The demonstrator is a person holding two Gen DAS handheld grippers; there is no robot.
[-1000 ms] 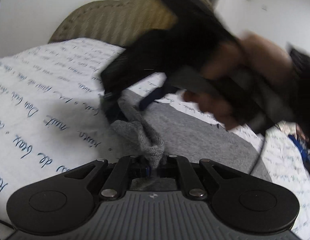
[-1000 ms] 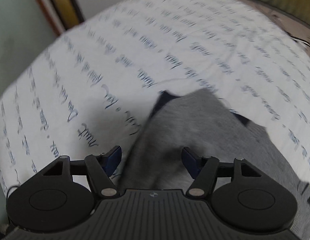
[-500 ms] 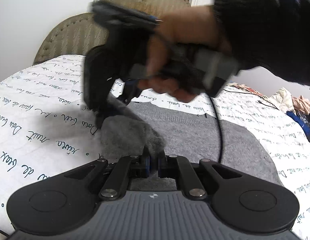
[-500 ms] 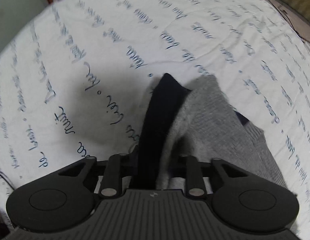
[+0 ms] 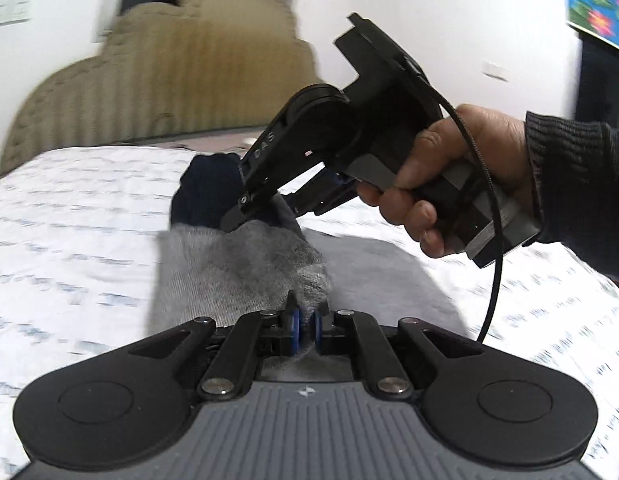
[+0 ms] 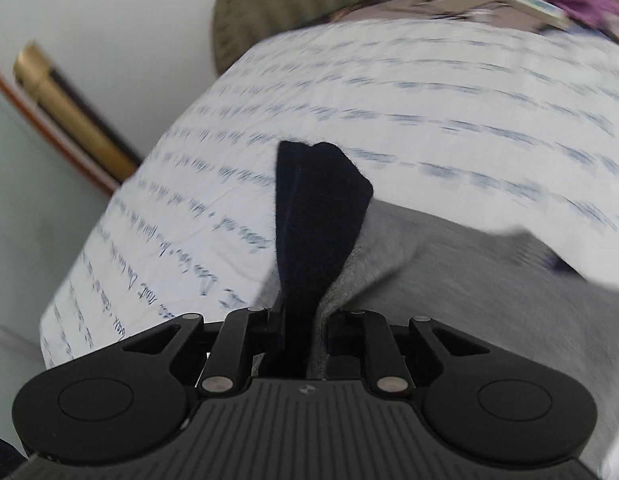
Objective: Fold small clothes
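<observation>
The right hand [image 5: 465,176] angles its right tool [image 6: 297,320] down, jaws just closed on the garment's dark cuff [image 6: 313,216]. The left tool [image 5: 305,322] pinches the grey garment [image 5: 237,268] — lifted off the bed [image 5: 69,240], bare sheet left and far.

We note even, soft indoor light and motion blur smearing the sheet [image 6: 449,92] print toward twelve and three o'clock; fisheye bending warps all edges.
</observation>
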